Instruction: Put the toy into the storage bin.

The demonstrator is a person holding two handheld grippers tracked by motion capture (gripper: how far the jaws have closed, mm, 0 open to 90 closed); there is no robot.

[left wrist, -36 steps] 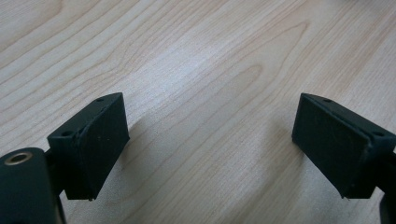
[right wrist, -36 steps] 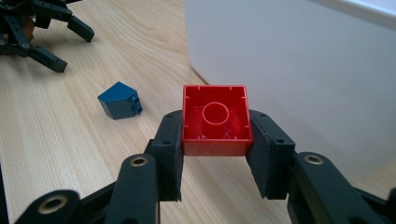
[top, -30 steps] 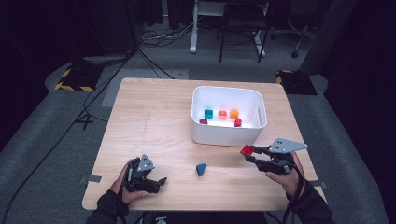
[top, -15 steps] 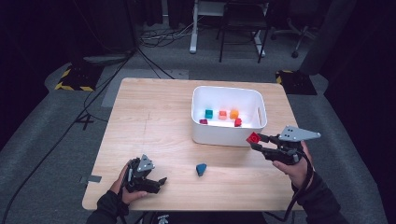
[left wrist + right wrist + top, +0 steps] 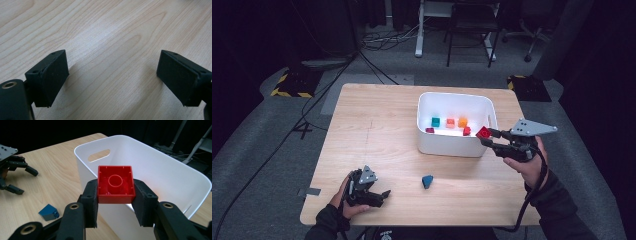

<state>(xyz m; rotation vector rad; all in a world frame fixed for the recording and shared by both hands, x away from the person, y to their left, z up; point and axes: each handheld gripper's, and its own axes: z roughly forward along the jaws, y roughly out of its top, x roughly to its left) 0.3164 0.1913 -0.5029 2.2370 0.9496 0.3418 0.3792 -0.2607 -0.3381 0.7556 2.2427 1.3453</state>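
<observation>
Here the right gripper (image 5: 115,195) clamps a red block (image 5: 115,184) between its two pads, hollow underside facing the camera, held in the air just at the near right corner of the white bin (image 5: 428,140). Left gripper (image 5: 382,196) rests on the table (image 5: 372,125), jaws spread wide, nothing between. Blue block (image 5: 427,181) lies between the grippers.

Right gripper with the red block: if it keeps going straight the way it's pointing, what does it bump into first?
Probably the white bin. The right gripper, shut on the red block, points at the bin's near corner, so the block would likely touch its wall or rim first, though its exact height is unclear.
</observation>
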